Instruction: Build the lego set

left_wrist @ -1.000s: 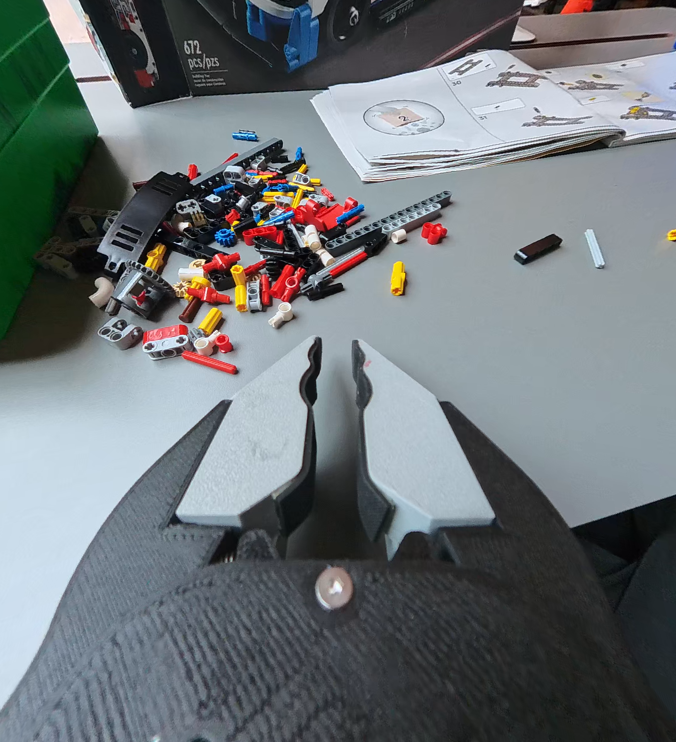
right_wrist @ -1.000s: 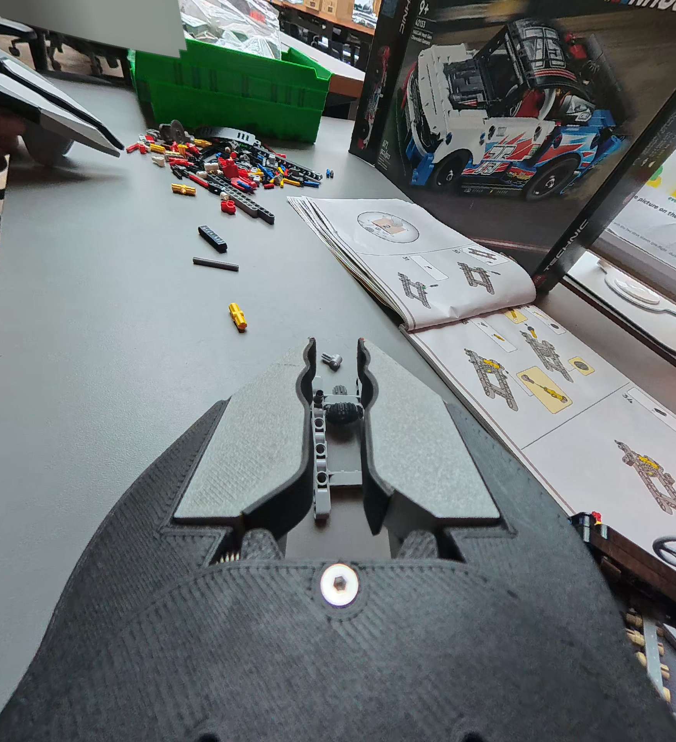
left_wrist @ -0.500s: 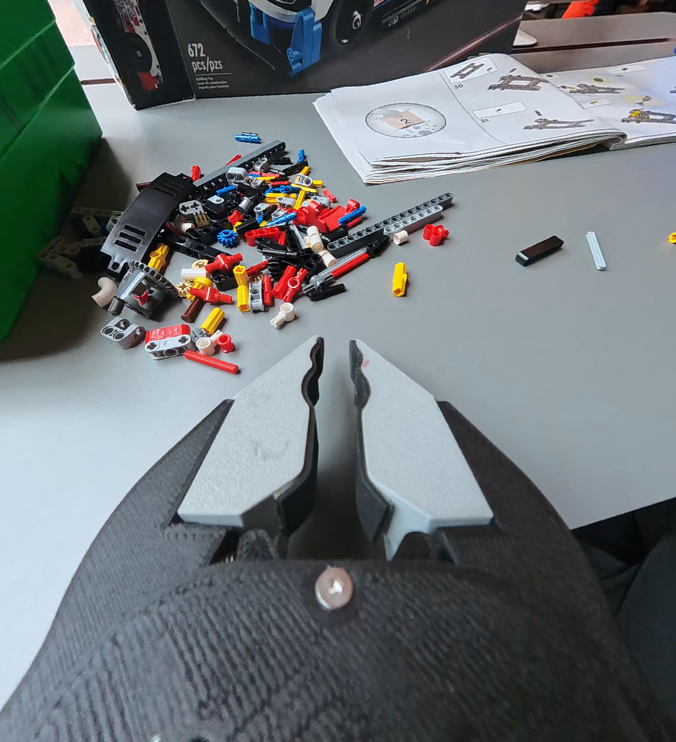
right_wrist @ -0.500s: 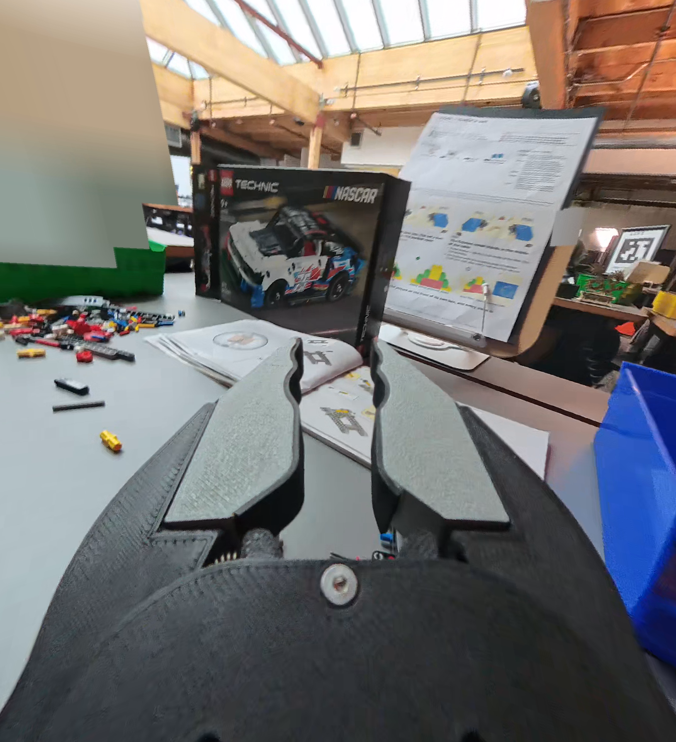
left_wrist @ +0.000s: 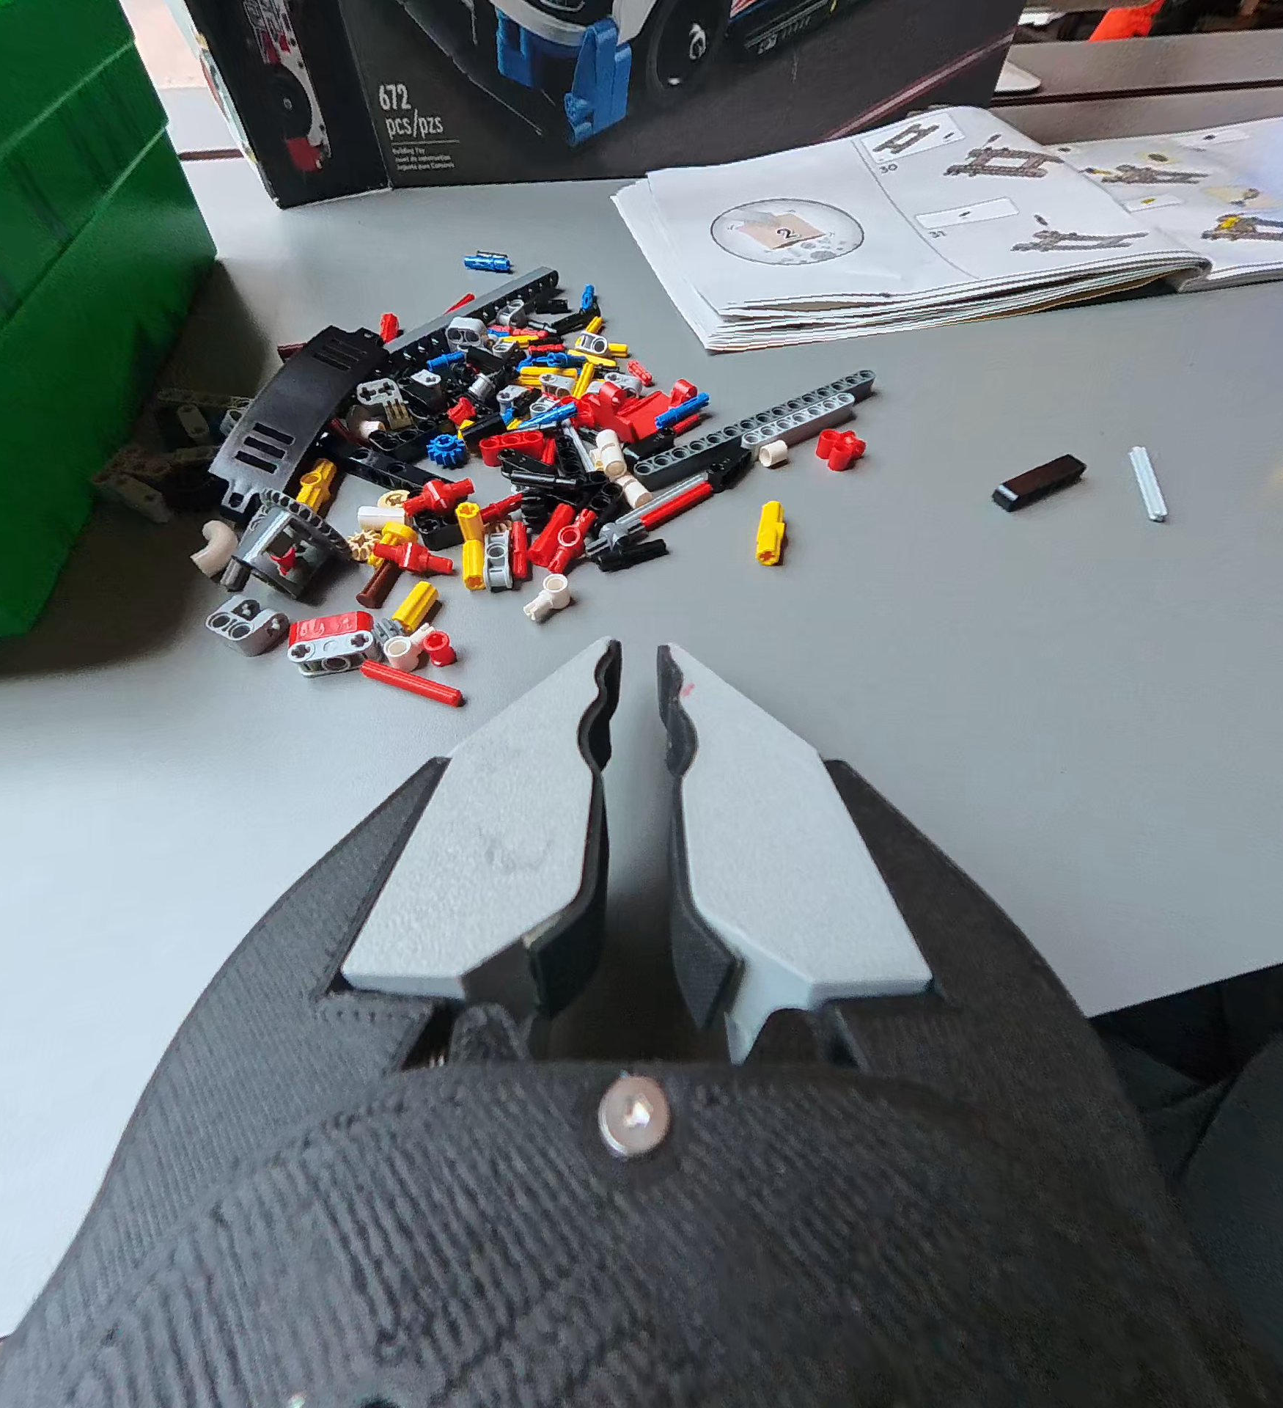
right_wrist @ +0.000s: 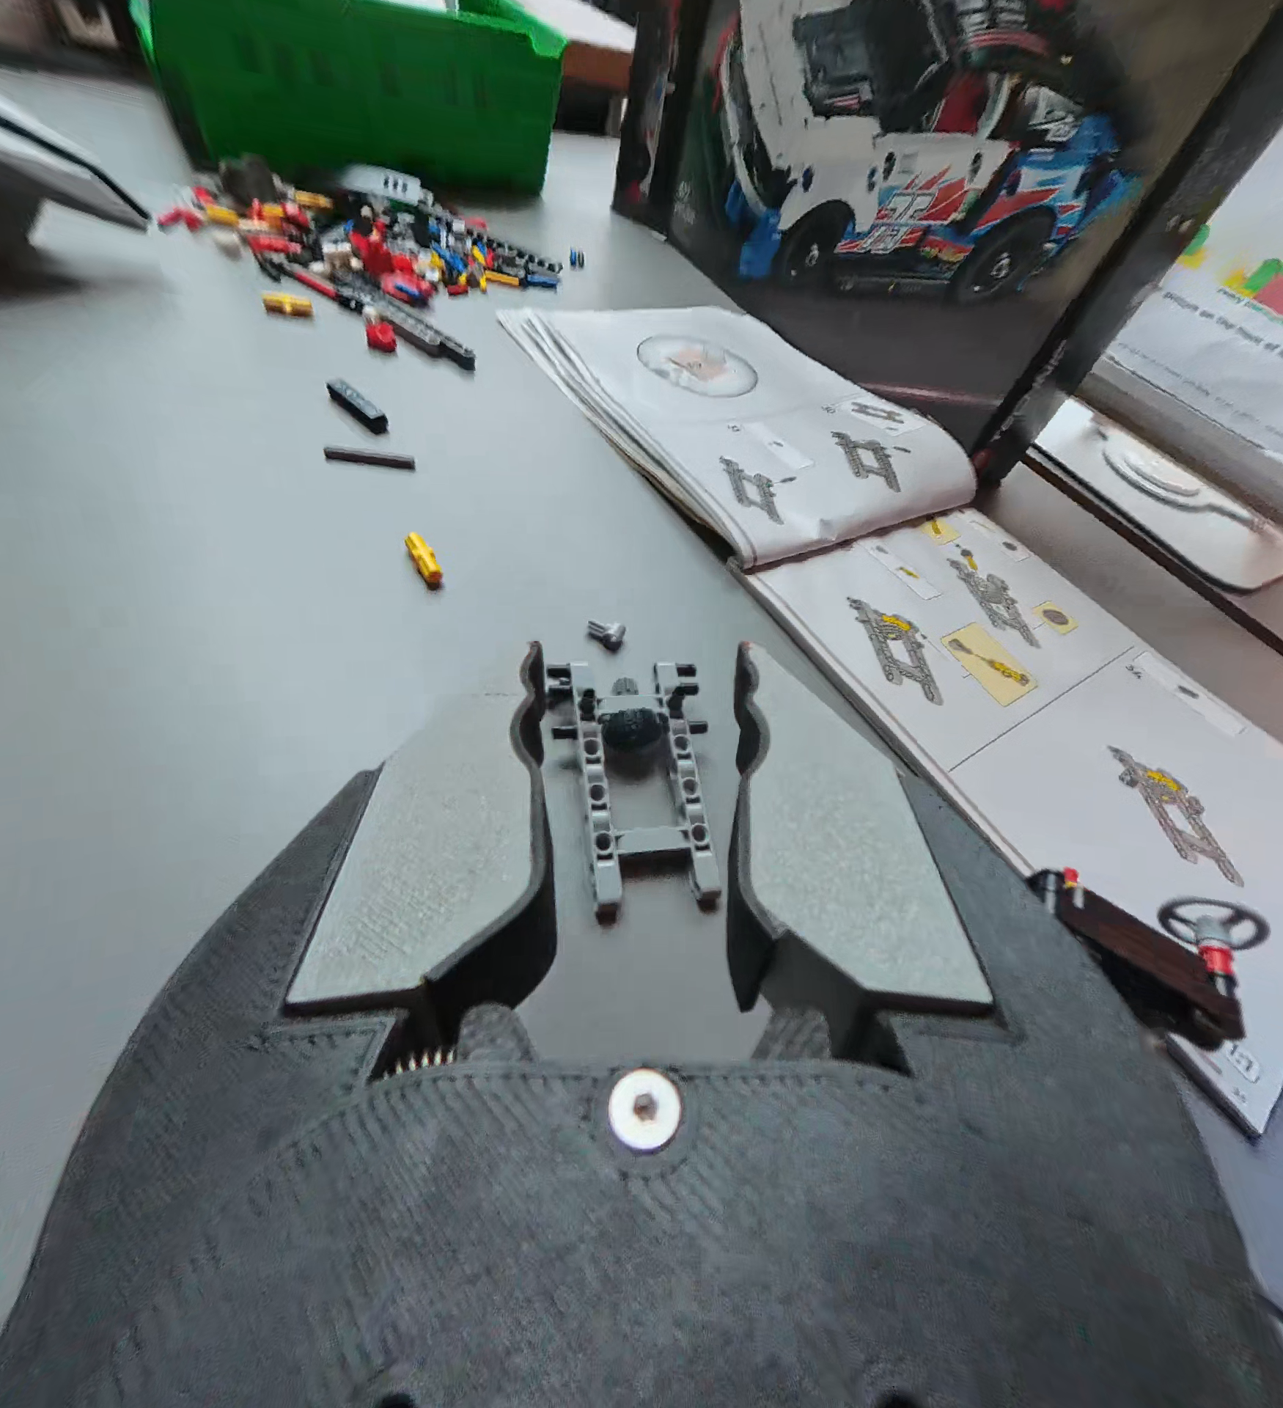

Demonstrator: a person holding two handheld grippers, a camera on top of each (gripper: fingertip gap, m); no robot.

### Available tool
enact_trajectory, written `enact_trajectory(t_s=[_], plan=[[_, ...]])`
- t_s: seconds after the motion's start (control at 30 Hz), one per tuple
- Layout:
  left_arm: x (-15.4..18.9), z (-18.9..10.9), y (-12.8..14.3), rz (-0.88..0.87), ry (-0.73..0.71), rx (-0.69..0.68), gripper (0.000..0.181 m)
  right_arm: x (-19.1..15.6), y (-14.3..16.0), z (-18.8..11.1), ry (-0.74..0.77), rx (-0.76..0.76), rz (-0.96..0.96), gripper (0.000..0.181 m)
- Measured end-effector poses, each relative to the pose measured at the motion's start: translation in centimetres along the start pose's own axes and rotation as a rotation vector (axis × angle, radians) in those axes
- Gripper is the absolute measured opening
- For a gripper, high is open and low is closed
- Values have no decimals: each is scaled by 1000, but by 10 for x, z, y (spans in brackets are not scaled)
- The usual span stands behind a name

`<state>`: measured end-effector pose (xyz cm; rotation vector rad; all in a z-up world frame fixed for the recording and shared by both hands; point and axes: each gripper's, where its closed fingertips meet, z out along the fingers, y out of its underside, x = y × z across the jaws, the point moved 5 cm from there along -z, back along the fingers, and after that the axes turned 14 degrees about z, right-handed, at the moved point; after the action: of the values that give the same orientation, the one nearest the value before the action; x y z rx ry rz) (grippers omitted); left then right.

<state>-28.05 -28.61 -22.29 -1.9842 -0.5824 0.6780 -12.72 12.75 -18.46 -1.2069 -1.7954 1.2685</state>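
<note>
A grey lego frame [right_wrist: 638, 777] with a black round part lies flat on the grey table [right_wrist: 166, 609]. My right gripper [right_wrist: 638, 655] is open, one finger on each side of the frame, neither touching it. A small grey pin [right_wrist: 606, 632] lies just beyond the tips. My left gripper [left_wrist: 638, 655] is empty with its jaws almost together, a narrow slit between them. It hovers just short of the pile of loose parts [left_wrist: 509, 457], and its fingers also show in the right wrist view [right_wrist: 37, 168]. The pile also shows in the right wrist view [right_wrist: 379, 236].
The open instruction booklet [right_wrist: 775, 427] and the set's box [right_wrist: 890, 129] are to the right, a green bin [left_wrist: 29, 305] to the left. Stray parts lie between: a yellow connector [right_wrist: 424, 558], a dark axle [right_wrist: 369, 457], a black piece [right_wrist: 357, 405]. A dark assembly with a steering wheel [right_wrist: 1156, 960] rests on the booklet. My right fingertips sit around 40 cm from my left ones. To the small grey pin [right_wrist: 606, 632]: right tips about 9 cm, left tips about 35 cm.
My right gripper was shut on the grey frame, swung up toward the room, then came back down. It now stands open around the frame on the table. My left jaws narrowed slightly.
</note>
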Motion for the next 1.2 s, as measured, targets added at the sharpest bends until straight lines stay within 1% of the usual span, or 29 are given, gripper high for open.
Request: enact_trajectory(t_s=[0.07, 0.13, 0.27, 0.37, 0.43, 0.5, 0.6, 0.67, 0.73, 0.8, 0.87, 0.9, 0.93, 0.97, 1.07, 1.13, 1.2], plan=[[0, 0, 0, 1, 1, 1, 7, -7, 7, 11, 18, -80, -60, 54], [0, 0, 0, 1, 4, 3, 7, -7, 13, 20, 45, -143, -104, 56], [1, -1, 0, 6, 10, 1, 7, -2, 15, 29, 72, -198, -117, 56], [7, 1, -3, 26, 51, -29, 11, 4, 22, 32, 78, -243, -115, 55], [20, 1, -14, 48, 116, -17, 16, 7, 28, 33, 78, -271, -111, 51], [37, 0, -34, 105, 172, 31, 16, 11, 31, 33, 82, -280, -97, 47], [75, 3, -68, 220, 308, 83, 17, 11, 32, 32, 47, -295, -77, 28], [110, 11, -92, 290, 467, 109, 18, 13, 30, 31, 49, -279, -68, 27], [142, 28, -109, 367, 592, 103, 21, 12, 30, 30, 49, -272, -69, 28], [169, 48, -117, 452, 673, 67, 23, 11, 31, 29, 55, -277, -72, 32], [187, 70, -118, 558, 707, 25, 21, 8, 31, 27, 52, -269, -81, 33], [193, 80, -117, 603, 717, 3, 18, 7, 31, 25, 52, -267, -94, 34], [199, 88, -115, 637, 738, -20, 10, 6, 32, 24, 56, -263, -114, 35], [204, 94, -114, 657, 769, -38, 10, 5, 32, 24, 62, -258, -138, 37], [214, 106, -116, 673, 832, -71, 24, 1, 30, 24, 69, -228, -177, 38], [217, 113, -116, 688, 846, -85, 24, -4, 26, 24, 52, -205, -174, 36], [219, 118, -111, 713, 865, -128, 23, -11, 25, 26, 20, -204, -169, 34]])
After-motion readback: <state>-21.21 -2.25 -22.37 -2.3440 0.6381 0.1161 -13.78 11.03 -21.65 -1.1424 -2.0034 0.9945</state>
